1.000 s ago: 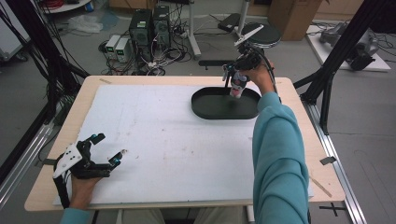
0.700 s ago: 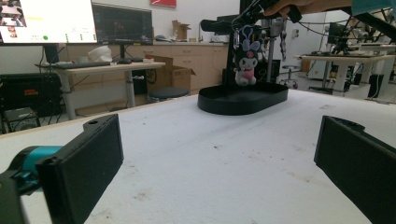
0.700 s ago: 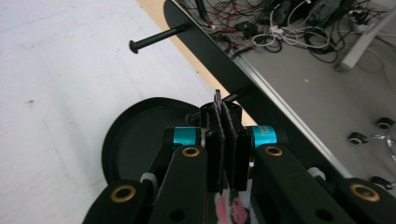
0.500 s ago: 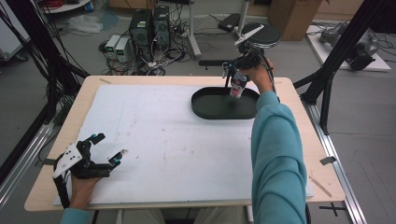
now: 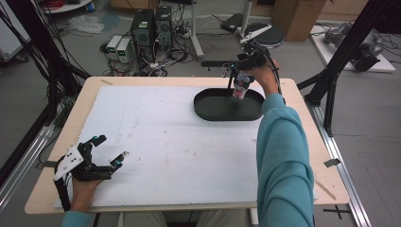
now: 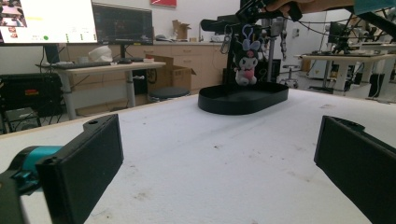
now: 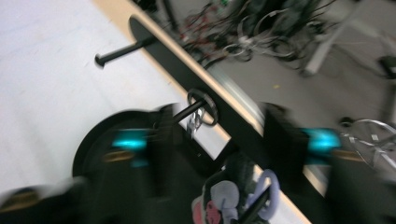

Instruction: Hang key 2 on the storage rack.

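In the high view, the right gripper (image 5: 241, 75) hovered at upper right over the black tray (image 5: 208, 108), where the plush keychain (image 5: 240, 87) hung from the rack's peg (image 5: 215, 63). Hanging looked finished; withdrawal comes next.

In the left gripper view, the left gripper (image 6: 215, 163) stood wide open, empty.

In the right gripper view, blurred jaws, just opened, flanked the keychain's ring (image 7: 203, 107) without pressing.

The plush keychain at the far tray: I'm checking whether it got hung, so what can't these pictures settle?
- Right gripper view: motion blur; jaws apart after opening, contact with the plush keychain unclear.
- High view: keychain's loop too small, half behind the hand.
- Left gripper view: plush hides whether it touches the black tray.
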A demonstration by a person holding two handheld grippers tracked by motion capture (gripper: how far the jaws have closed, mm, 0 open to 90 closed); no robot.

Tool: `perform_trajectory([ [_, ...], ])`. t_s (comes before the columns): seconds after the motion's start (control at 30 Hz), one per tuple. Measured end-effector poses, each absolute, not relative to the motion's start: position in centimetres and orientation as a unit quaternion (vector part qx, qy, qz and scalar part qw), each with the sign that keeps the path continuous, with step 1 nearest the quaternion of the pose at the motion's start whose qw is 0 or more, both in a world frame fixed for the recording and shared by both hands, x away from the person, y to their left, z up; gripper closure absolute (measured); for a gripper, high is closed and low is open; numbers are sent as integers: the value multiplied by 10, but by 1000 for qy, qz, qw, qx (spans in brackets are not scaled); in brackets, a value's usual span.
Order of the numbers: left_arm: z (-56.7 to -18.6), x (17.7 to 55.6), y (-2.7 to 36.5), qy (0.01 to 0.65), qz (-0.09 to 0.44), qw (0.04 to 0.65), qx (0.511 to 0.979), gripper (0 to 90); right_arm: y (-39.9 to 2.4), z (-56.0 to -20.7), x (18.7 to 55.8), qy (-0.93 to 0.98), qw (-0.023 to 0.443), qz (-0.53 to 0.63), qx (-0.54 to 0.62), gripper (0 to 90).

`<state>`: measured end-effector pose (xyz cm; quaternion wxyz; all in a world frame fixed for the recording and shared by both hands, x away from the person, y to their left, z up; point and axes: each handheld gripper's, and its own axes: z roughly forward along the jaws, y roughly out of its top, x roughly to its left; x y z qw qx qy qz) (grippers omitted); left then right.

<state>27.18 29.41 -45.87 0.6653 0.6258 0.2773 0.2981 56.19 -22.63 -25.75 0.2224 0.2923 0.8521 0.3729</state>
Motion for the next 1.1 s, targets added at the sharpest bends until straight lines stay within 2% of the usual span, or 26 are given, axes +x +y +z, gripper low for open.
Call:
perform_trajectory([
  [0.07,-459,272,294,277,299,665,625,17,-227,-254,554,840,217,399,297,123],
  [0.13,-459,272,294,277,299,666,625,17,-228,-253,547,835,209,419,289,93],
  [0.2,-459,272,294,277,299,666,625,17,-229,-249,534,829,197,441,283,8],
  [0.43,-459,272,294,277,299,666,625,17,-238,-244,492,787,191,528,255,5],
  [0.57,-459,272,294,277,301,664,626,17,-244,-250,464,788,199,533,235,5],
  [0.73,-459,272,294,278,299,662,628,17,-260,-272,413,767,225,564,207,5],
  [0.9,-458,272,293,278,299,662,628,17,-282,-310,363,730,250,599,214,5],
  [1.1,-459,272,293,279,300,662,628,17,-299,-349,328,712,275,604,231,6],
])
